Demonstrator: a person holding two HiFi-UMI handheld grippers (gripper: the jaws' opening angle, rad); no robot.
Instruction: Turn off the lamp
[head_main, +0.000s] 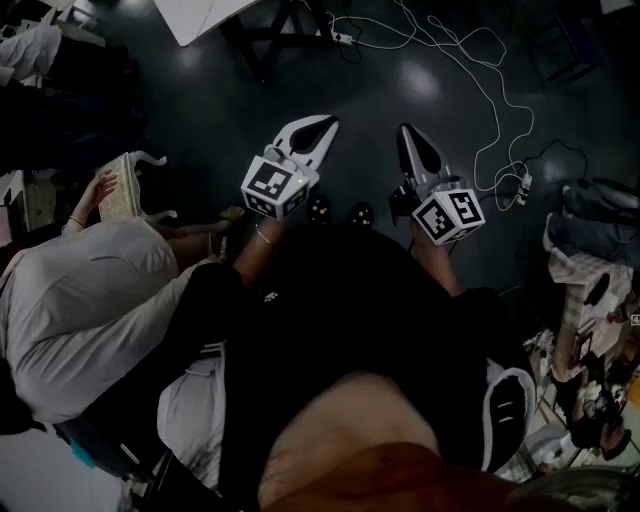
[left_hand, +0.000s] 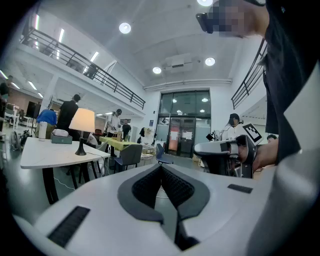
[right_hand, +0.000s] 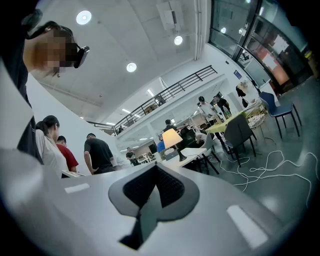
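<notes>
Left gripper (head_main: 318, 128), right gripper (head_main: 410, 140) hovering, jaws pressed together, pinching nothing. Lamp (left_hand: 82, 131) glowing on white table (left_hand: 45, 152), well apart from both. Switch too small for making out. Lamp falling outside head view.

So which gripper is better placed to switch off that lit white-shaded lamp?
Left, slightly: the lit white-shaded lamp looks larger in the left gripper view, and its white table lies on the left gripper's side. The right gripper is equally shut and empty.
</notes>
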